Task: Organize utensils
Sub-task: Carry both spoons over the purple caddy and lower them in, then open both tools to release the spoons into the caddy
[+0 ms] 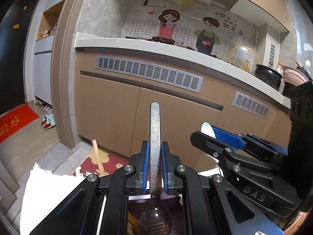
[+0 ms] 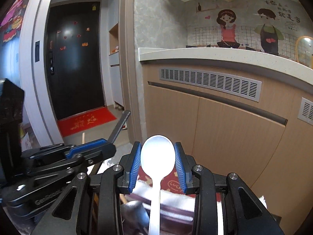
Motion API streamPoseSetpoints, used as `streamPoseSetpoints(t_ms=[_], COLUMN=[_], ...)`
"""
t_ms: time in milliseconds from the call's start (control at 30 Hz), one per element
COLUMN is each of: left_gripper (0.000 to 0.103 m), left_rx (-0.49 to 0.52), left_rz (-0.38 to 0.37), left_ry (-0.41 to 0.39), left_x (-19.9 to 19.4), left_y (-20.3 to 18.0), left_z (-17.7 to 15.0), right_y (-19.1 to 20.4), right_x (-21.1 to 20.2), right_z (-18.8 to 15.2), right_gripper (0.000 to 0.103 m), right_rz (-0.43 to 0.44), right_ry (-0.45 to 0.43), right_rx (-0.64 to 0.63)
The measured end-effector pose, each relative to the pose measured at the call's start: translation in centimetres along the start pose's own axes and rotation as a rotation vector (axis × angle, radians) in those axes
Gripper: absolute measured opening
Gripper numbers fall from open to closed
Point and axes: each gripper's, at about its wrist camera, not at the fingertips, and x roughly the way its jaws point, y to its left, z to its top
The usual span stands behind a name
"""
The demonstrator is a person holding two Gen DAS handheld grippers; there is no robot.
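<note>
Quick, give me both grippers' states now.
Left gripper: shut on a metal spoon, handle forward.
Right gripper: shut on a white plastic spoon, bowl forward.

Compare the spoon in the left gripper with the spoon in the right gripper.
The metal spoon has a speckled silver handle and a shiny bowl; the white plastic spoon is plain white.

The metal spoon is held by its handle, bowl toward the camera; the white plastic spoon is held at its bowl, bowl pointing away.

The left gripper stands narrower than the right gripper.

Both spoons are clamped between blue pads.
</note>
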Motion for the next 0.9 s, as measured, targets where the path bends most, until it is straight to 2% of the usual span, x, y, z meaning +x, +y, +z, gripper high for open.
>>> streamPoseSetpoints(t_ms=[167,300,400,533,567,600,633,700,800,900], left_gripper=[0.010,0.010,0.012,0.026,0.028,0.035,0.046,0.058,0.058,0.063], left_rx=[-0.002,0.017,0.015,-0.006,-0.019,-0.030,-0.036,-0.026,0.008,0.034], left_rz=[-0.004,0.021,0.030,0.043,0.039,0.033,0.029,0.040,0.062,0.065], left_ry=[0.007,-0.009,0.015,0.050,0.057,0.064,0.071,0.080,0.106,0.156], left_x=[-0.3,-1.0,-1.4,-2.3,-2.8,-3.4,-4.2,-5.6,-8.0,-10.2], left_y=[0.3,0.0,-0.3,-0.2,0.0,0.2,0.3,0.4,0.1,0.0], left_z=[-0.9,-1.3,-1.6,-1.9,-1.8,-1.8,-1.8,-2.0,-2.9,-4.4], right_y=[0.7,1.1,1.3,1.2,1.2,1.1,1.0,0.7,0.6,0.9], right_x=[-0.5,-0.9,-1.2,-2.2,-2.7,-3.3,-3.9,-5.6,-7.9,-9.6], right_z=[-2.2,-3.8,-4.8,-5.5,-5.6,-5.6,-5.7,-5.9,-6.8,-8.1], right_gripper=[0.035,0.035,0.036,0.038,0.043,0.047,0.049,0.054,0.057,0.057], right_rz=[0.006,-0.001,0.003,0.014,0.011,0.009,0.008,-0.001,-0.015,-0.038], right_ry=[0.040,0.066,0.099,0.134,0.138,0.138,0.137,0.136,0.158,0.204], right_rx=[-0.014,-0.037,-0.034,-0.019,-0.014,-0.007,-0.001,0.009,0.026,0.031])
